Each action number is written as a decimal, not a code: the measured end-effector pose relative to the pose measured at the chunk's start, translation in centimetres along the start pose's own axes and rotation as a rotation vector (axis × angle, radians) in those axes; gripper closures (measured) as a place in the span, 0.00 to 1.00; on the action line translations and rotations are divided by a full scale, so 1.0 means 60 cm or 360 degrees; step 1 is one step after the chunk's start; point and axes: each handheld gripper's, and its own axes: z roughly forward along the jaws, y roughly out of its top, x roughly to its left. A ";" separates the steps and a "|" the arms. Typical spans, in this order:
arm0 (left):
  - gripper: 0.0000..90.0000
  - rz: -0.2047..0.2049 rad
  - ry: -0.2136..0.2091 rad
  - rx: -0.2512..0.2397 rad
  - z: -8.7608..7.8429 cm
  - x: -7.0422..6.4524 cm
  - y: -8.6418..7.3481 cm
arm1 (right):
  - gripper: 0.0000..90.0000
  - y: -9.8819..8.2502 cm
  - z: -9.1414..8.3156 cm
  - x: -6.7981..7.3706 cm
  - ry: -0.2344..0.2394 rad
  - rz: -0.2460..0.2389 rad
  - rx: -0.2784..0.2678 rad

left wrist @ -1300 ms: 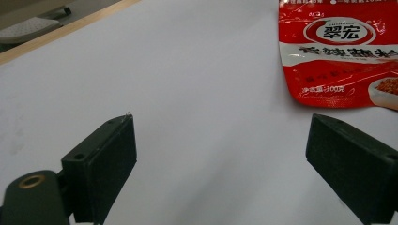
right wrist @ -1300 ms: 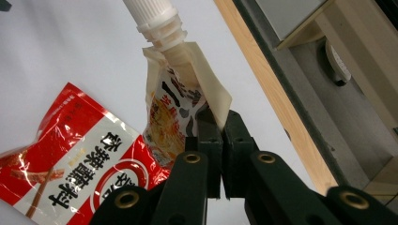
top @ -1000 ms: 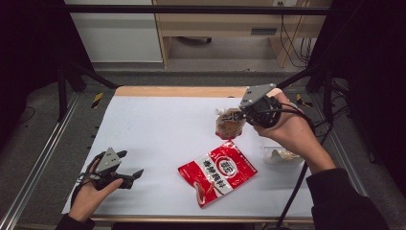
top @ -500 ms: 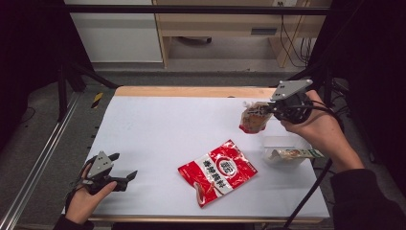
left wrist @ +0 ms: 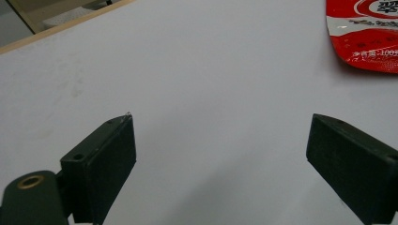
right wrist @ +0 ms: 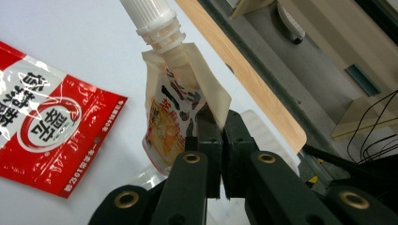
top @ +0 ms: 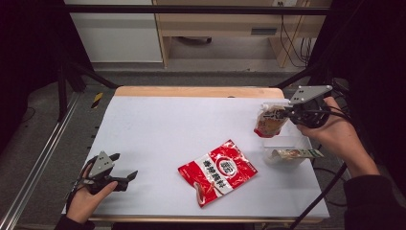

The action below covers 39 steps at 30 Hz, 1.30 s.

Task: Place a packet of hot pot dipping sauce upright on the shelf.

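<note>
Bright overhead light on the white table (top: 158, 129), dark surroundings, soft shadows, slightly grainy pictures.

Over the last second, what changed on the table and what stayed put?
The right gripper, shut on the beige spouted pouch, carried it toward the table's right edge, above the clear plastic tray. The open left gripper and the red foil packet stayed where they were.

We see a red packet (top: 218, 171) lying flat mid-bench (top: 182, 129), and a clear tray (top: 285, 154) near its right edge.
</note>
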 end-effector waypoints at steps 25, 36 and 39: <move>0.09 -0.0025 0.0004 -0.0007 -0.002 0.005 -0.001 | 0.98 -0.077 0.022 -0.007 0.0022 0.0117 0.0091; 0.10 -0.0012 -0.0011 -0.0002 -0.001 0.002 0.000 | 0.98 -0.088 0.034 -0.003 0.0044 0.0132 0.0112; 0.09 -0.0011 -0.0014 -0.0001 0.000 0.001 0.000 | 0.98 -0.091 0.039 -0.002 0.0051 0.0136 0.0123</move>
